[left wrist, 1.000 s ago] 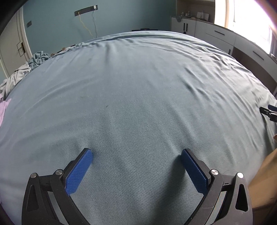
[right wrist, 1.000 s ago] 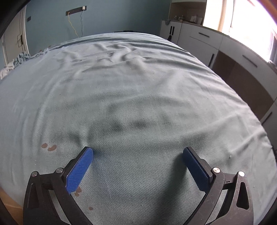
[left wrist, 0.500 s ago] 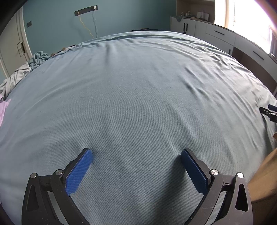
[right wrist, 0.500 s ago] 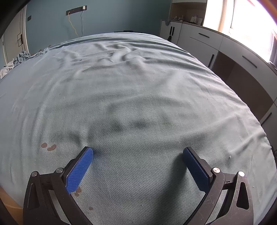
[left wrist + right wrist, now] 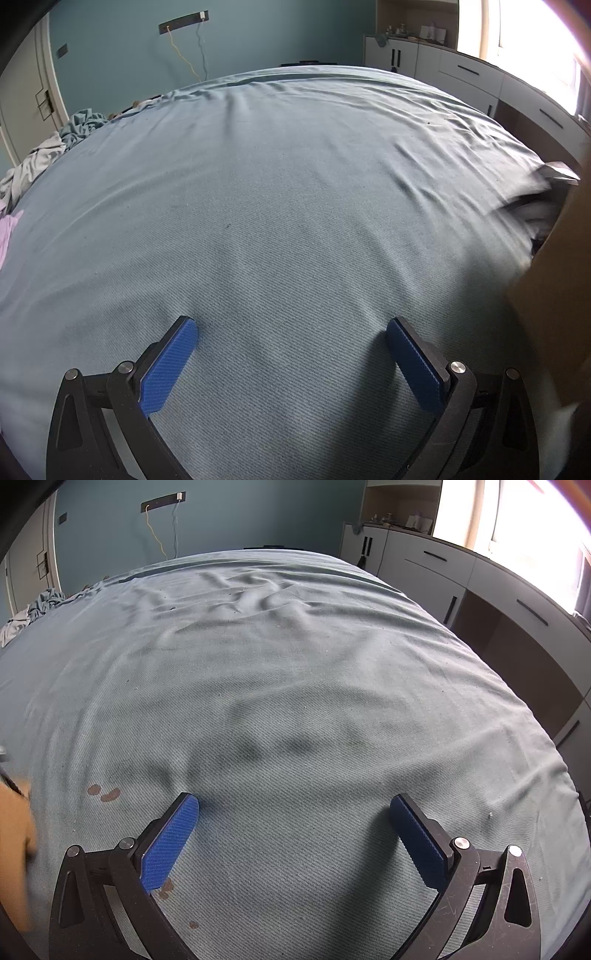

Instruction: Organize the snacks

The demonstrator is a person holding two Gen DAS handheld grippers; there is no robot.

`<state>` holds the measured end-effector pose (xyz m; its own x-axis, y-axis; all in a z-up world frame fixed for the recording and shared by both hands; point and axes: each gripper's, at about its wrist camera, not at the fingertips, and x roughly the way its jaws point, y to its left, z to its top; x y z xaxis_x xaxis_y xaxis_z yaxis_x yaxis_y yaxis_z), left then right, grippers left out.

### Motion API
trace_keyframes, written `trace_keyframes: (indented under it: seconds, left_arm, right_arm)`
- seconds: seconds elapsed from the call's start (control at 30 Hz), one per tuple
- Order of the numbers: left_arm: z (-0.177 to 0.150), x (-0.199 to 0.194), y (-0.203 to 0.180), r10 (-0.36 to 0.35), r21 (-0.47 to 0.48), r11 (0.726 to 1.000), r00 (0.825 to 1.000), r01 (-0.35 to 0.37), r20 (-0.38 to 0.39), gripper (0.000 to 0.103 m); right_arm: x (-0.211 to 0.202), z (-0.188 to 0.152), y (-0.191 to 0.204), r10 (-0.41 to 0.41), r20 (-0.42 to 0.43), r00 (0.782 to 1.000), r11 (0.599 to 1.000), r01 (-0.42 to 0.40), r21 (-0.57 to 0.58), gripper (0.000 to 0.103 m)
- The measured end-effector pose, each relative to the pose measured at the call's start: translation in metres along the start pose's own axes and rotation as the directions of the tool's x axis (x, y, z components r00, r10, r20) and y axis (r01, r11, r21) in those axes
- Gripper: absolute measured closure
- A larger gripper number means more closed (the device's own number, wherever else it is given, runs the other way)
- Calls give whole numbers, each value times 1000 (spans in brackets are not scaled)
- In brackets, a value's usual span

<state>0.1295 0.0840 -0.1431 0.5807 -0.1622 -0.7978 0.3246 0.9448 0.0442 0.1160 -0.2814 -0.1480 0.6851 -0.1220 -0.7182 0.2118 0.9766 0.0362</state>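
No snacks show in either view. My left gripper (image 5: 291,325) is open and empty, its blue pads low over a bed covered by a blue-grey sheet (image 5: 277,184). My right gripper (image 5: 295,801) is open and empty over the same sheet (image 5: 277,683). A blurred brown cardboard box (image 5: 554,295) fills the right edge of the left wrist view; the same blurred brown shape (image 5: 13,849) is at the left edge of the right wrist view.
Crumpled clothes (image 5: 48,151) lie at the bed's far left. White drawers and cabinets (image 5: 498,587) line the right wall under a bright window. Brown stains (image 5: 105,792) mark the sheet near my right gripper. Dark, blurred items (image 5: 535,210) lie beside the box.
The brown box has swung into the right side of the left wrist view and into the left edge of the right wrist view, blurred by motion. Both grippers stay open.
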Motion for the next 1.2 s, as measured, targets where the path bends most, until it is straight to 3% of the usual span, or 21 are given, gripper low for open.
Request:
trace_keyframes:
  seconds: [1.2]
  left_arm:
    - [1,-1,-2,2,3,1000,1000,-2,-1,0]
  right_arm:
    - [0,0,0,1,-3,1000,1000,-1,-3,0]
